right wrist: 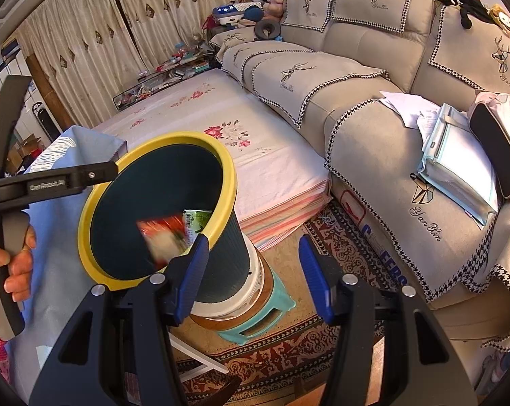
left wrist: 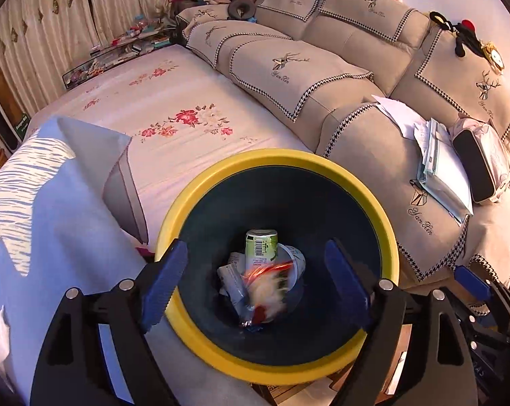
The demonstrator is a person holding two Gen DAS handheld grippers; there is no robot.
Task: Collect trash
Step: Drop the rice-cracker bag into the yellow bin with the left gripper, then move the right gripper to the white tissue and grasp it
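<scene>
Left wrist view: the left gripper (left wrist: 255, 284) hung over the round bin (left wrist: 388, 237), its ribbed blue fingers (left wrist: 163, 287) spread wide with nothing between the pads. A blurred red-and-white wrapper (left wrist: 268, 287) was inside the bin, above a green can (left wrist: 261, 245) and crumpled white packaging (left wrist: 233, 280) at the dark bottom. The yellow rim was smooth plastic.

Right wrist view: the right gripper (right wrist: 253, 277) stood released, part open and empty, beside the bin's (right wrist: 228, 257) ribbed dark wall. The wrapper (right wrist: 163, 240) showed below the rim. The bin rested on a turquoise stool (right wrist: 272, 314) on patterned carpet (right wrist: 288, 355). A hand (right wrist: 8, 264) gripped the left tool's grey handle
</scene>
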